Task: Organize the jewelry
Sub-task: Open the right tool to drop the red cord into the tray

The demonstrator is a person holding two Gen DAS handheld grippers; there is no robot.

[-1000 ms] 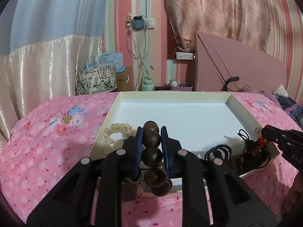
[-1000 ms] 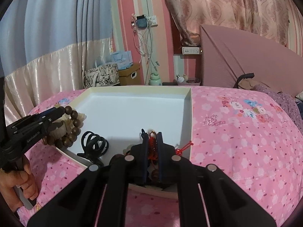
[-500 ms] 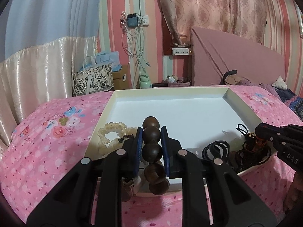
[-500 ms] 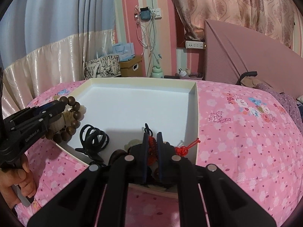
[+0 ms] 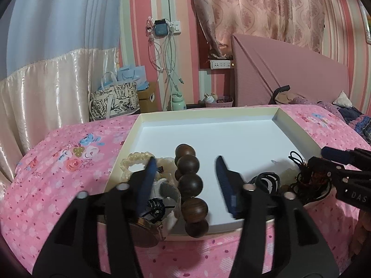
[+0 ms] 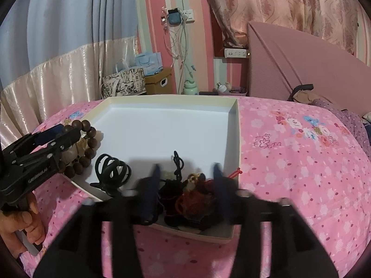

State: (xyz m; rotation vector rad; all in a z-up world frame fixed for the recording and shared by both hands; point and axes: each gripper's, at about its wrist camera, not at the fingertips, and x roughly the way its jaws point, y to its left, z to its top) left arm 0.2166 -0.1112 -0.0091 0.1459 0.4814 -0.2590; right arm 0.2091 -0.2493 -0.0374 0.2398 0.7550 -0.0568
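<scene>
The left tool (image 5: 185,173) had just been opened around the wooden bead bracelet (image 5: 190,185); the right tool (image 6: 185,176) had just been opened over the red cord bundle (image 6: 197,194) in the white tray (image 6: 234,120).

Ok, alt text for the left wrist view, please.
The left gripper, jaws just opened, straddles a dark wooden bead bracelet draped over the near wall of a white tray on a pink floral bedspread. Black hair ties lie to its right.
</scene>
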